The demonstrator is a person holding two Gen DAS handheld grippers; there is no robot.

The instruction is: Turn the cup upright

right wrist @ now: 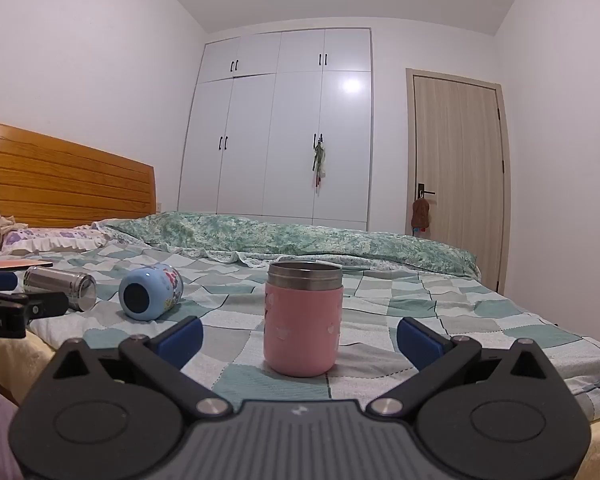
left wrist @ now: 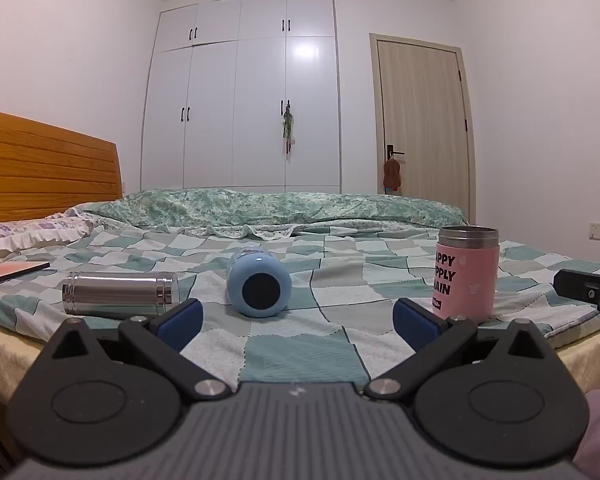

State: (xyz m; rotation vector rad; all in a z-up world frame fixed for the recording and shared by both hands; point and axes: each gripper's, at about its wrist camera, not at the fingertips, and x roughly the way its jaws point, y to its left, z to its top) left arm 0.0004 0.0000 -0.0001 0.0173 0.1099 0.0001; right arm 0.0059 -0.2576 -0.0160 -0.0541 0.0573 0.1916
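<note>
Peering over my left gripper (left wrist: 296,316), I lose the pink cup's (left wrist: 466,274) lettering at its left edge, where the words curve out of sight, and my right gripper (left wrist: 588,288) shows only as a dark corner cut off by the frame. The flat pink thing (left wrist: 10,272) at far left is also cropped, and I cannot tell what it is.

I count three cups on the checked bedspread (left wrist: 328,344): one pink, one blue (left wrist: 258,284), one steel (left wrist: 120,294). Two grippers, both mine, each with its blue-padded fingers spread wide apart and holding nothing.

The pink cup stands upright, steel rim on top, directly ahead of my right gripper (right wrist: 300,338). The blue cup lies on its side in the middle, long axis running away from me, its dark round base (left wrist: 261,291) facing my left gripper. The steel cup lies on its side too, long axis left to right, just left of the blue one.
</note>
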